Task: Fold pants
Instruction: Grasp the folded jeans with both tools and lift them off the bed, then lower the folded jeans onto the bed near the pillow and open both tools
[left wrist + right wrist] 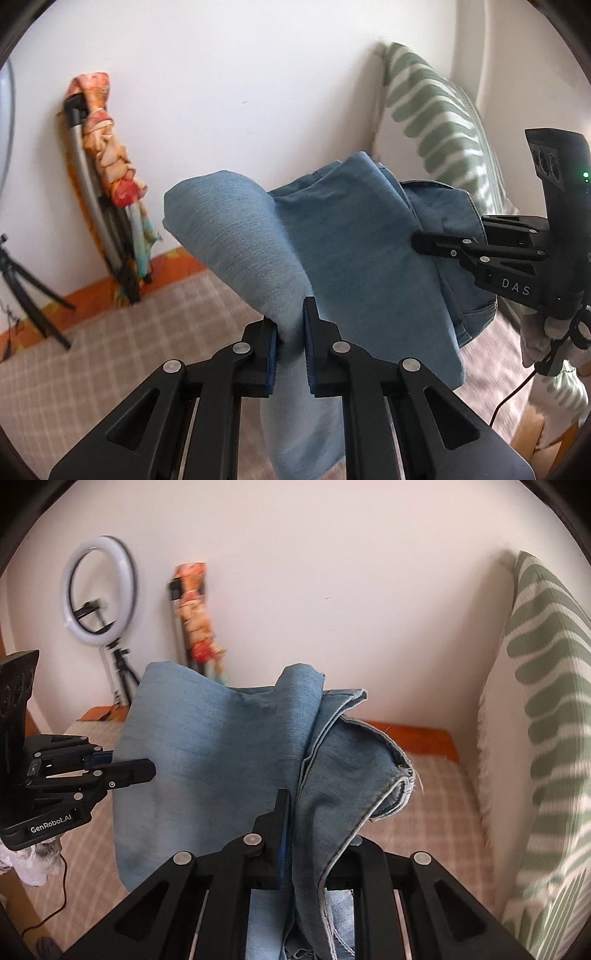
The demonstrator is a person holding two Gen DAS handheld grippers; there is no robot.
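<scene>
Pants hang mid-frame above the checked bed, lifted so the fold can drape. Left hand-held gripper is clamped on pale denim; right hand-held gripper pinches the hemmed edge, both jaws tight.

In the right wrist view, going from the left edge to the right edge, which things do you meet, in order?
Left gripper → ring light → bundle of orange cloth on a stand → blue pants → green striped cushion.
</scene>
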